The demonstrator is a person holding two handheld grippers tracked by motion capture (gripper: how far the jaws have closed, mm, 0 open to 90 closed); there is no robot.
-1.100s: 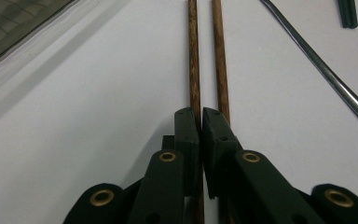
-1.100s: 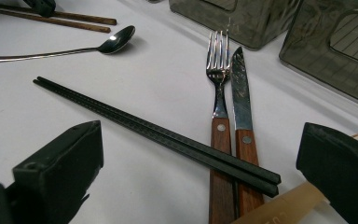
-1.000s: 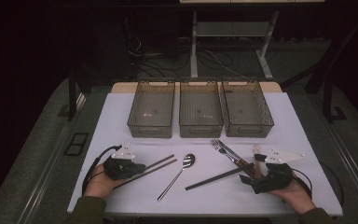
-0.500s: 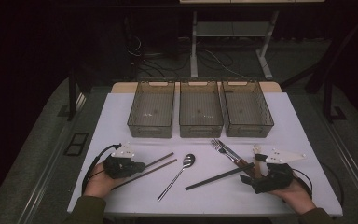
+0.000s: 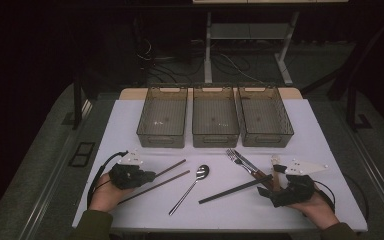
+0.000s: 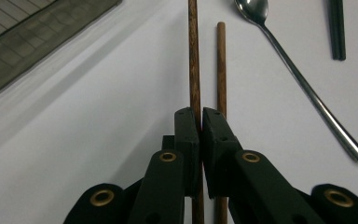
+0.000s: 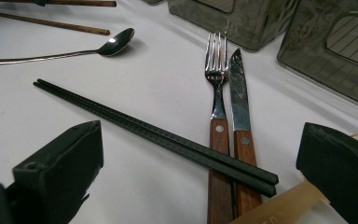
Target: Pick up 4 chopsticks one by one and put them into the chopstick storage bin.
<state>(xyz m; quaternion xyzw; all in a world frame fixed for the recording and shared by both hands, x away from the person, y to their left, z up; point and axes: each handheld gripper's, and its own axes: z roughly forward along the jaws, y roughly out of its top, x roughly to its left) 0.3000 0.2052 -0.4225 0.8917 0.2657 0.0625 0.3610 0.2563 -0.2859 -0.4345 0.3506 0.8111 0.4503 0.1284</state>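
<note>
My left tongs are closed on one brown chopstick, which runs up the centre of the left gripper view. The second brown chopstick lies on the table just beside it, to the right, apart from the pads. In the high view, both sticks sit at the lower left of the frame. My right tongs stand wide open at the lower right of the high view, with nothing gripped. Between their jaws lie the black chopsticks, crossing the wooden handles of the fork and knife. The spoon lies at lower centre. Three bins line the upper centre.
</note>
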